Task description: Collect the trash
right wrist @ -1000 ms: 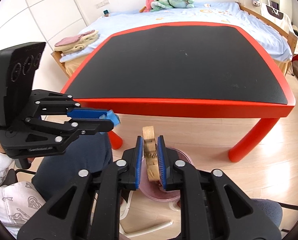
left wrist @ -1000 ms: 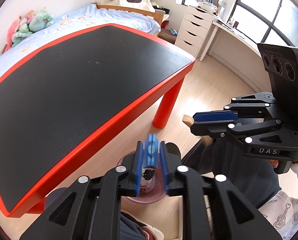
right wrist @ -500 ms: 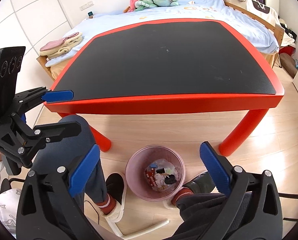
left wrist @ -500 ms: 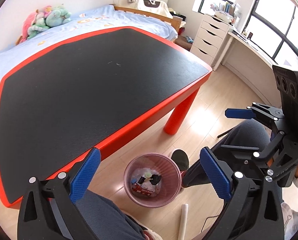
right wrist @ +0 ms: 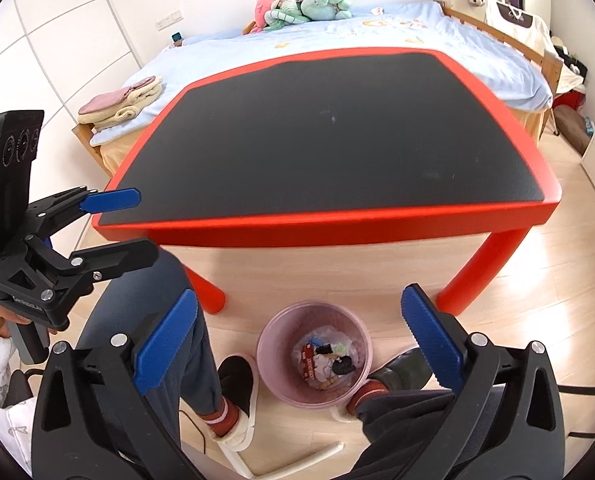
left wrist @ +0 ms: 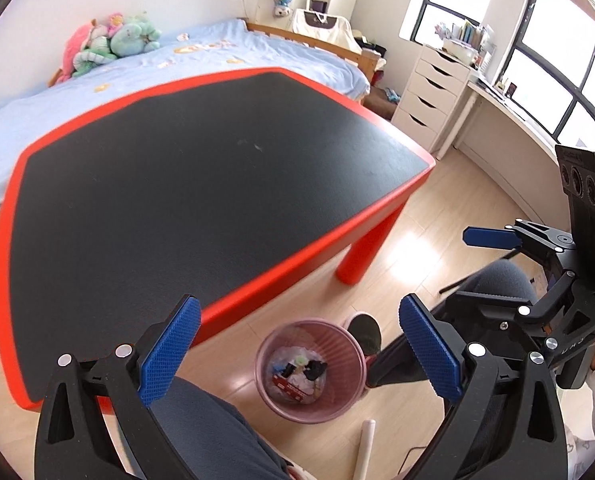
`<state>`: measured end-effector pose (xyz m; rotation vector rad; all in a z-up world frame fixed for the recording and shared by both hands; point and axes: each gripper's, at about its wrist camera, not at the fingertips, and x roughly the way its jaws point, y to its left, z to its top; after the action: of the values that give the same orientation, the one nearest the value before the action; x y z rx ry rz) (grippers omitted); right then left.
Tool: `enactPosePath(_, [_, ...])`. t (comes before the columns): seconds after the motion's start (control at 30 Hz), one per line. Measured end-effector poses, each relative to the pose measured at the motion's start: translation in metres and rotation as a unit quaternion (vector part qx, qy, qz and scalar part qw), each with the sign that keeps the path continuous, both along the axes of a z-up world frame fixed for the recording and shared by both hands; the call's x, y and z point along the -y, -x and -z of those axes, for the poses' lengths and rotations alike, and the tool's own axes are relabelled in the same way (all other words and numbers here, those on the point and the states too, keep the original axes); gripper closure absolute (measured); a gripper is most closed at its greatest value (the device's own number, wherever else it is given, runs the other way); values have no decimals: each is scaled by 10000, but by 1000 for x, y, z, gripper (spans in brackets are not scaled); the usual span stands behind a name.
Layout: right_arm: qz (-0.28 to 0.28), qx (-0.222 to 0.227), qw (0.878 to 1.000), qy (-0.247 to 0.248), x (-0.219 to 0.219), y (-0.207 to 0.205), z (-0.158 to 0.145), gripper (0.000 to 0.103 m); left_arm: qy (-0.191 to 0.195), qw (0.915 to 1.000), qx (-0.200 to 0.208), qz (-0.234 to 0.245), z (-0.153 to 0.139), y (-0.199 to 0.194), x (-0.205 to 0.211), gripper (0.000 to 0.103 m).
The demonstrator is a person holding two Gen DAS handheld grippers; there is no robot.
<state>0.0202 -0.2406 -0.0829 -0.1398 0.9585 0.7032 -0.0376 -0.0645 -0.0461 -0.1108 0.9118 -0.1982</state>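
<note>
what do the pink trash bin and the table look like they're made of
Trash bin: looks like thin, translucent pink plastic; light passes through its wall, which shows fine vertical ribbing in the left wrist view. Table: red rim and round legs look like smooth moulded plastic or lacquer with a soft sheen; the black top is matte and finely textured, perhaps a mat or rubbery inlay.

A pink wastebasket [left wrist: 311,372] stands upright on the wood floor. Mixed trash [right wrist: 329,362] lies inside at its bottom.

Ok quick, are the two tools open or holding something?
Left tool: open, holding nothing.
Right tool: open, holding nothing.
</note>
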Motion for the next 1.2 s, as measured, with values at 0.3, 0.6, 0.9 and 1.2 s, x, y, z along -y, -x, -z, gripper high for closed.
enactPosePath(0.3, [69,421,9991,-23,-15,-27,-38,3,-214,9985,305,-393,-30,-15,-25,8])
enactPosePath(0.6, [-1,726,9973,-137,-42,-63,-74,3,-360,9949,549,-769,-55,-29,-49,8])
enactPosePath(0.9, [-141,799,9967,-77,-65,-81,-82,3,-328,9940,540,-894,-62,-39,-57,6])
enactPosePath(1.2, [-152,859,9962,-80,-69,-85,-84,3,-363,9931,451,-1016,-60,-43,-59,6])
